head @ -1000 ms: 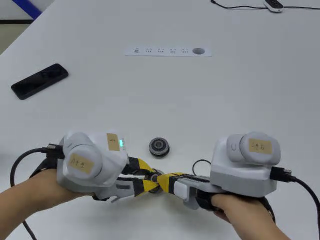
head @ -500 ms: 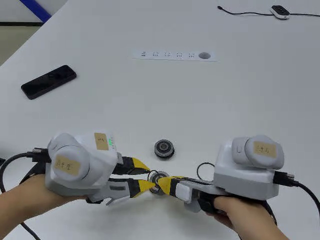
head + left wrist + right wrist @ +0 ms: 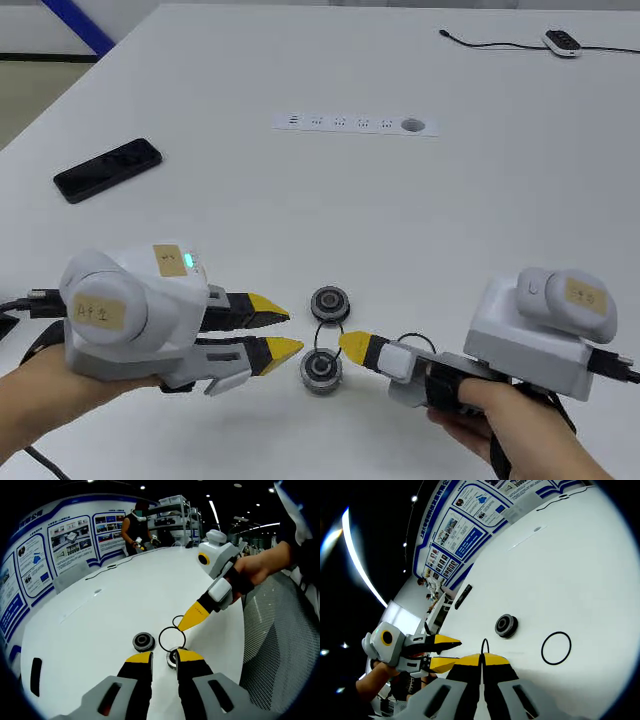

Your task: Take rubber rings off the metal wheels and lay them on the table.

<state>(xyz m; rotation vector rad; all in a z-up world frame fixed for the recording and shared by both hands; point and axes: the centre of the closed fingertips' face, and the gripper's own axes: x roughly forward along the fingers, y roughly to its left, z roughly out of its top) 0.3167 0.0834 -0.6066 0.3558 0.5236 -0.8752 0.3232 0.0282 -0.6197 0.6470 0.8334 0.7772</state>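
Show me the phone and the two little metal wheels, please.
Phone (image 3: 108, 169): head view, middle of its dark screen.
Nearer wheel (image 3: 320, 368): head view, on its hub.
Farther wheel (image 3: 330, 302): head view, on its hub.

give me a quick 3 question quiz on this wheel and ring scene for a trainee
1. How many metal wheels sit on the table?
2. True or false: the left gripper is clamped on a wheel.
3. What is the right gripper pinching? A) a screwdriver B) a rubber ring C) a cloth

Key: 1 two; 2 false, its jaws stand open beside the near wheel; 3 B
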